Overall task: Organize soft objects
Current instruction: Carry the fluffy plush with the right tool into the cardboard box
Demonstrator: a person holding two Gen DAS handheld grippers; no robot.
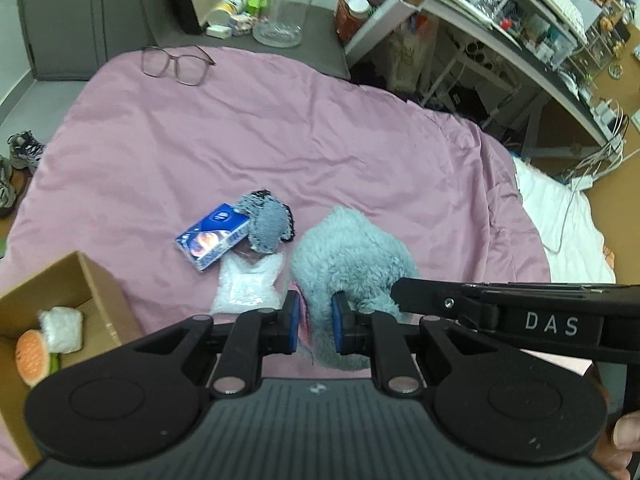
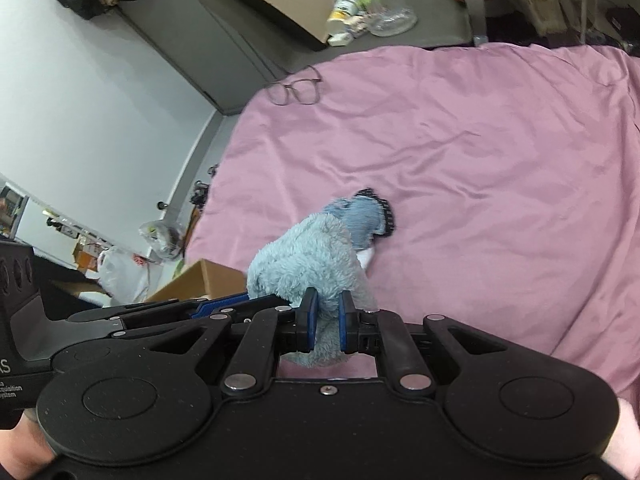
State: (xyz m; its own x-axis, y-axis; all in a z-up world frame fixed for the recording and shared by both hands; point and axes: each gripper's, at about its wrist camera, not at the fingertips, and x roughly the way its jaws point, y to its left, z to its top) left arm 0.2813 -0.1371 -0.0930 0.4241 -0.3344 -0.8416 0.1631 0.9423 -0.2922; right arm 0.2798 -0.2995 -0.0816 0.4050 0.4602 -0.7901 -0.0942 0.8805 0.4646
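Note:
A light-blue fluffy plush (image 1: pixel 352 264) lies on the pink bedspread (image 1: pixel 280 152). My left gripper (image 1: pixel 316 322) is shut on its near edge, the blue pads pinching fur and a pink bit. My right gripper (image 2: pixel 328 322) is shut on the same plush (image 2: pixel 308 264) from the other side; its arm crosses the left wrist view (image 1: pixel 520 316). Behind lie a grey-blue knitted soft toy (image 1: pixel 266 220), a blue printed box (image 1: pixel 214 236) and a white soft packet (image 1: pixel 248 284). A cardboard box (image 1: pixel 60 300) at the left holds a white plush (image 1: pixel 62 328) and an orange plush (image 1: pixel 32 356).
Glasses (image 1: pixel 176 64) lie at the far side of the bed. A glass jar (image 1: pixel 284 4) and small bottles stand on the grey headboard ledge. A cluttered desk (image 1: pixel 520 40) is at the right, shoes (image 1: pixel 20 152) on the floor at the left.

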